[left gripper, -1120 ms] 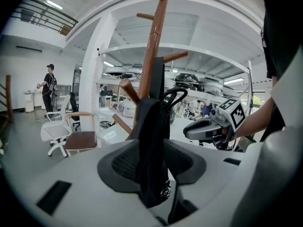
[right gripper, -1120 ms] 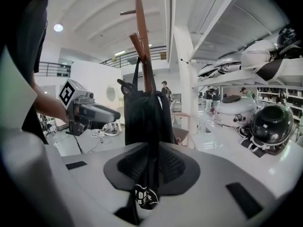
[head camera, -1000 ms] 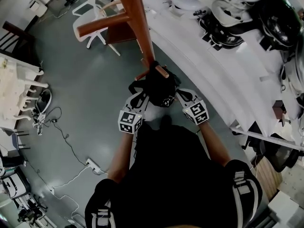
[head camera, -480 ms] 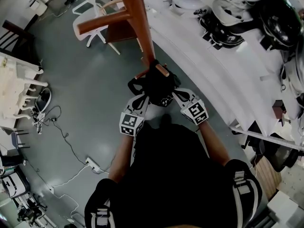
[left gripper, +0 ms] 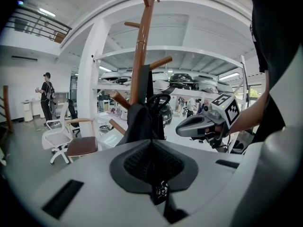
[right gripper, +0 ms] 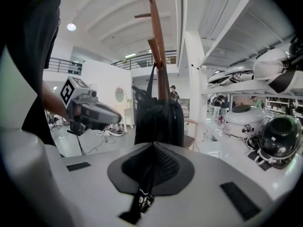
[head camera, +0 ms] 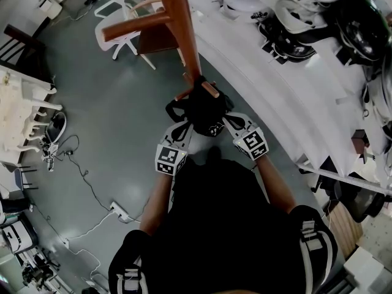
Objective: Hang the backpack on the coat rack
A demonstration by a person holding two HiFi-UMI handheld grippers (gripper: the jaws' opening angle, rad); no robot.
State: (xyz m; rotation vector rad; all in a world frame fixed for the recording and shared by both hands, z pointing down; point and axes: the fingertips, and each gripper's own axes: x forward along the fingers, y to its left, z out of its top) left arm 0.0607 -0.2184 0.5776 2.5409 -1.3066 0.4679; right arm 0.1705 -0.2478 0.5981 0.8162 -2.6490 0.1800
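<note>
As the person [head camera: 226, 225] stands over the rack [head camera: 182, 23], both grippers sit side by side at mid-frame of the head view, noses toward the backpack [head camera: 202, 108]. Left gripper [left gripper: 152, 143]: jaws together, pinching a black strap [left gripper: 160, 191], printed tag hanging out below the pads. Right gripper [right gripper: 153, 145]: jaws together too, clamped on a second strap [right gripper: 142, 196] with the same kind of tag.

Backpack is black, upright, up against the rack's wooden pole. It is centre frame in both gripper views and just above the grippers in the head view. A black loop from its top runs up along the pole toward a peg [right gripper: 153, 51]; can't tell whether it bears on the peg.

Each gripper view shows the other gripper beside the backpack, level with it.

Lower left of the left gripper view: white chair [left gripper: 71, 143] with brown seat. Far left: a bystander [left gripper: 46, 96]. White shelves [head camera: 294, 103] fill the right of the head view, and a dark helmet [right gripper: 279, 143] lies at the right edge of the right gripper view. Cables [head camera: 86, 182] trail over the grey floor at lower left of the head view.
</note>
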